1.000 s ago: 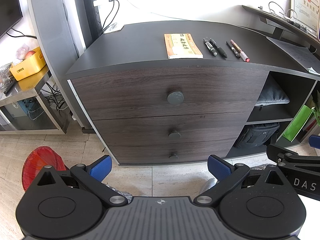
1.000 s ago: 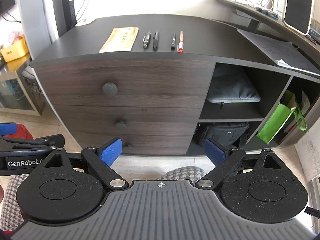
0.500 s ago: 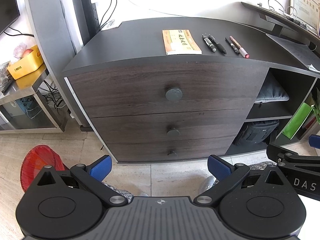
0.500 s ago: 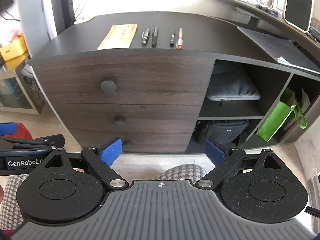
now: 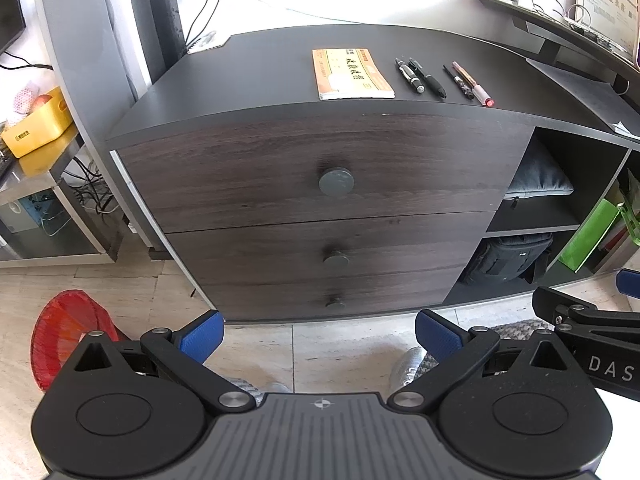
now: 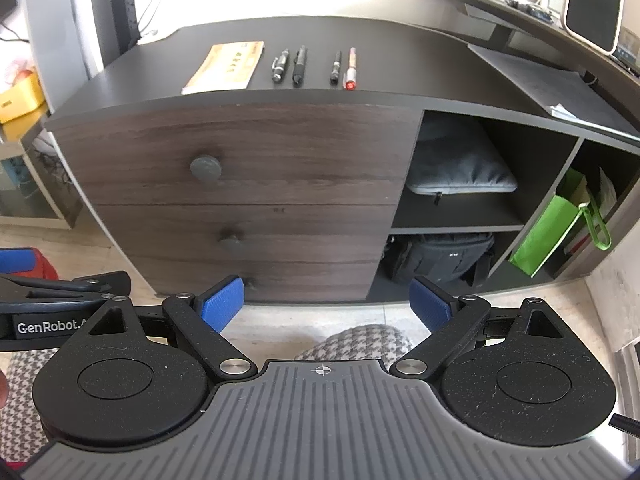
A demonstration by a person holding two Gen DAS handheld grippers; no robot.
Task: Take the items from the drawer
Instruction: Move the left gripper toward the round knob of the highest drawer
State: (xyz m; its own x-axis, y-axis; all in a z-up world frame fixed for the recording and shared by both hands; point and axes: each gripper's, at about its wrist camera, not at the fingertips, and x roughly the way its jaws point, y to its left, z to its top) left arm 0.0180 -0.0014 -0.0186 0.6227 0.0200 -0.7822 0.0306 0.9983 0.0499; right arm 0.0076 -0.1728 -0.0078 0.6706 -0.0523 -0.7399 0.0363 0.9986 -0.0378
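A dark wood cabinet (image 5: 320, 176) fills both views, its three drawers all closed; the top drawer (image 5: 312, 168) carries a round grey knob (image 5: 336, 182). On the cabinet's top lie a tan booklet (image 5: 350, 74) and, just beside it, a row of pens (image 5: 442, 78). The left gripper (image 5: 318, 334) is held low over the tiled floor, level and facing the drawer fronts, its blue-padded jaws spread wide and empty. The right gripper (image 6: 326, 306) sits beside it, likewise wide apart, holding nothing, well short of the knob.
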